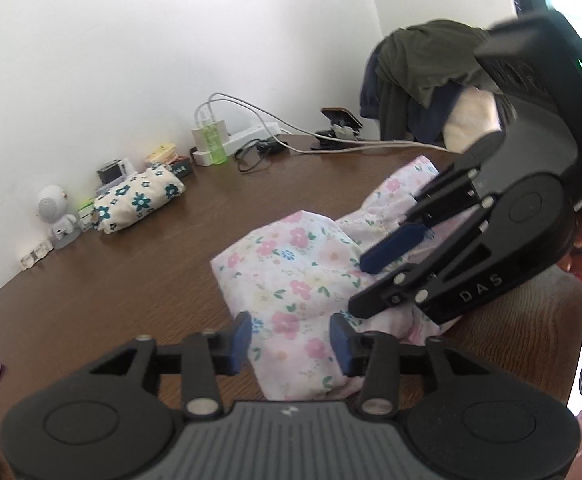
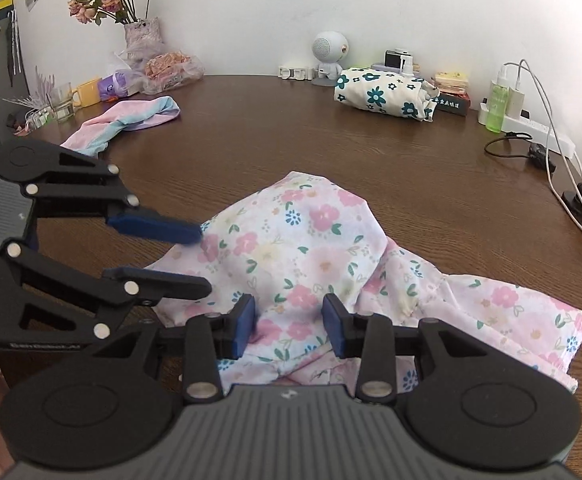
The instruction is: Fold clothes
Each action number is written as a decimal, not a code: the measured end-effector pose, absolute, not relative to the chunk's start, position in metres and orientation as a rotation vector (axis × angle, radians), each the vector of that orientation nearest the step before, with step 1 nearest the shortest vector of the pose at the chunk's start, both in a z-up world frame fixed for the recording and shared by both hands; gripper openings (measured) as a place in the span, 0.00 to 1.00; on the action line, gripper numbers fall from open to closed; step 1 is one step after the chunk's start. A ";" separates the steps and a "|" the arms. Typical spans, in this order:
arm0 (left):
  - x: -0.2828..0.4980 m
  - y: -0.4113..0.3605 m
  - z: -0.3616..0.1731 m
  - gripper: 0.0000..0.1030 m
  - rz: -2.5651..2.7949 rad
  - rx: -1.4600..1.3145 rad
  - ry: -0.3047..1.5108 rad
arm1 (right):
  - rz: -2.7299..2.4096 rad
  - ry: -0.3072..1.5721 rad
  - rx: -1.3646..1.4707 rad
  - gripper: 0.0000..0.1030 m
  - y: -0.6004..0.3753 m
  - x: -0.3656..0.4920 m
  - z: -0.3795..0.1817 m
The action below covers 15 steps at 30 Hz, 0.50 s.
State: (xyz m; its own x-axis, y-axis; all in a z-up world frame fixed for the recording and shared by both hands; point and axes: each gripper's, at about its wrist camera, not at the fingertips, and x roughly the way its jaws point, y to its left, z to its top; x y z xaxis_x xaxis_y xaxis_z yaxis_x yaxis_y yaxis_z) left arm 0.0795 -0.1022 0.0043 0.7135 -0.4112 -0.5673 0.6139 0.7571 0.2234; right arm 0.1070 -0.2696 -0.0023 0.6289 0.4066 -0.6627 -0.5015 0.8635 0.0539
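While the left gripper (image 1: 289,342) hovers with jaws parted, gripping nothing, a crumpled pink floral cotton garment (image 1: 291,276) lies on the round brown wooden table (image 1: 139,272). From the right wrist, the right gripper (image 2: 289,326) straddles a fabric fold, pads apart.

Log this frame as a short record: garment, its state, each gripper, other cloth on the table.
garment: pink floral garment on the brown table
state: crumpled heap, not yet folded flat
left gripper: open, garment between its pads, not pinched
right gripper: open over the garment's near edge
other cloth: pastel cloth far left; teal-flowered bundle by the wall
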 end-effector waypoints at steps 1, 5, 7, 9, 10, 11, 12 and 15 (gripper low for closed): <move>0.081 -0.097 0.008 0.48 -0.573 0.376 0.524 | 0.520 0.721 -0.133 0.36 -0.271 0.106 -0.003; 0.099 -0.065 0.010 0.49 -0.534 0.146 0.638 | 0.515 0.721 -0.088 0.36 -0.278 0.104 -0.007; 0.107 -0.056 0.008 0.49 -0.537 0.069 0.683 | 0.516 0.718 -0.067 0.36 -0.282 0.104 -0.008; 0.110 -0.053 0.007 0.49 -0.546 0.028 0.704 | 0.518 0.714 -0.050 0.36 -0.285 0.103 -0.010; 0.112 -0.051 0.006 0.49 -0.550 0.007 0.715 | 0.516 0.711 -0.048 0.36 -0.285 0.103 -0.010; 0.114 -0.049 0.005 0.49 -0.554 -0.014 0.725 | 0.515 0.708 -0.047 0.36 -0.285 0.102 -0.010; 0.115 -0.049 0.005 0.49 -0.557 -0.020 0.731 | 0.514 0.707 -0.042 0.36 -0.285 0.102 -0.009; 0.115 -0.052 0.003 0.49 -0.551 -0.013 0.738 | 0.497 0.682 0.015 0.38 -0.292 0.102 0.000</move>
